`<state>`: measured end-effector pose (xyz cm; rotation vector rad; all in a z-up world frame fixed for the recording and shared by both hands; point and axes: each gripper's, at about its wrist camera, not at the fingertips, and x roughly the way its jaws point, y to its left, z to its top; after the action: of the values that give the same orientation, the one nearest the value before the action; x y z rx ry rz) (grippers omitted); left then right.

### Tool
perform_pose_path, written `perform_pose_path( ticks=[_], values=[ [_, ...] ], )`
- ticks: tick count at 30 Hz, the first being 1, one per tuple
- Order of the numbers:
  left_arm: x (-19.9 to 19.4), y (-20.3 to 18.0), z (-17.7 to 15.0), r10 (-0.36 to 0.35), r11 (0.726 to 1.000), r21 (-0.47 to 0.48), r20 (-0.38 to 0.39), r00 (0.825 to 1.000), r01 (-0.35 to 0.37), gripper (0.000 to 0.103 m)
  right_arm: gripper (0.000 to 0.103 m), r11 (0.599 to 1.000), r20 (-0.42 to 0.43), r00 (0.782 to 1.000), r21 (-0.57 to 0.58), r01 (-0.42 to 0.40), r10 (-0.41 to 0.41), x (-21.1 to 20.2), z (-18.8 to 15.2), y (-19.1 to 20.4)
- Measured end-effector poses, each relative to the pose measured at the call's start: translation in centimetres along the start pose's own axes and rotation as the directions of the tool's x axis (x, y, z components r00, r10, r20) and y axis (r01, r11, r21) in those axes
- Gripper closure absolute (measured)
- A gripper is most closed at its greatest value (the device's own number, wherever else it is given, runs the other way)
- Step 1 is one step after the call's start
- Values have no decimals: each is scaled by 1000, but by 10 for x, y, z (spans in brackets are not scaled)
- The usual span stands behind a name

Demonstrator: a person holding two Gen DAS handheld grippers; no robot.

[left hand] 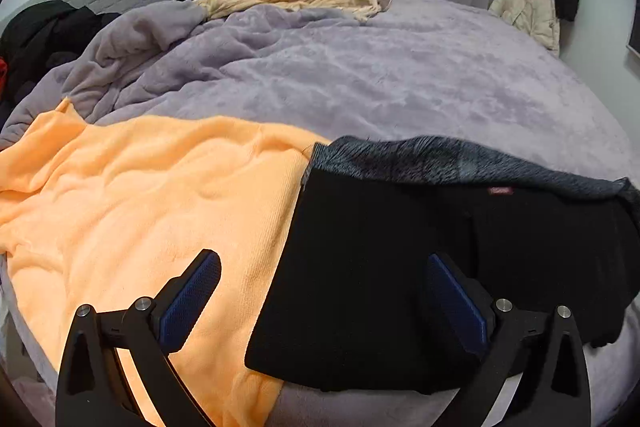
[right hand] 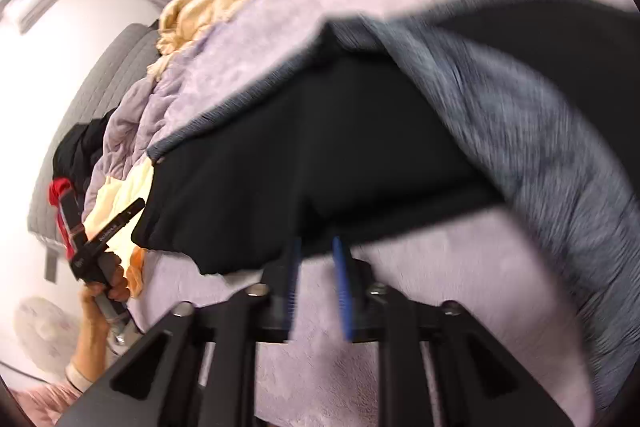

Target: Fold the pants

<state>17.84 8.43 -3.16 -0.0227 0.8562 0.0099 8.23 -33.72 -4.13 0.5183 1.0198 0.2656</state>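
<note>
Black pants lie folded on the bed; I'm finishing the fold.

My left gripper [left hand: 324, 291] hangs wide and empty over the pants [left hand: 400, 267], beside the orange blanket [left hand: 140, 195]. My right gripper [right hand: 316, 287] is narrow at the pants' near hem; the blur hides whether it grips. I'd align the edges, then smooth flat.

black pants [left hand: 400, 267] with a grey fleecy lining, folded flat on the bed [left hand: 360, 75], partly overlapping an orange blanket [left hand: 140, 195].
</note>
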Motion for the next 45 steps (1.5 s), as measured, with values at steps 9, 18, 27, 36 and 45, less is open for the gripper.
perform_pose_path(
  ticks=[9,18,27,36,45],
  values=[
    [-63,-102,-4,-239,949,223,46,970,223,0,51,990,125,984,53,-131,124,-20,-7,9],
    [-67,-269,-32,-547,764,299,-169,820,571,0,51,965,346,924,250,80,-166,-165,-98,-90],
    [-53,-415,-86,-623,590,299,-422,659,750,0,48,903,334,942,416,-111,-38,-189,-169,-192],
    [-45,-452,-90,-637,582,265,-439,633,769,0,82,839,402,893,398,-370,203,-161,-160,-220],
    [-56,-504,-11,-672,568,378,-299,678,731,0,83,835,574,770,251,-490,279,-224,-49,-222]
  ],
)
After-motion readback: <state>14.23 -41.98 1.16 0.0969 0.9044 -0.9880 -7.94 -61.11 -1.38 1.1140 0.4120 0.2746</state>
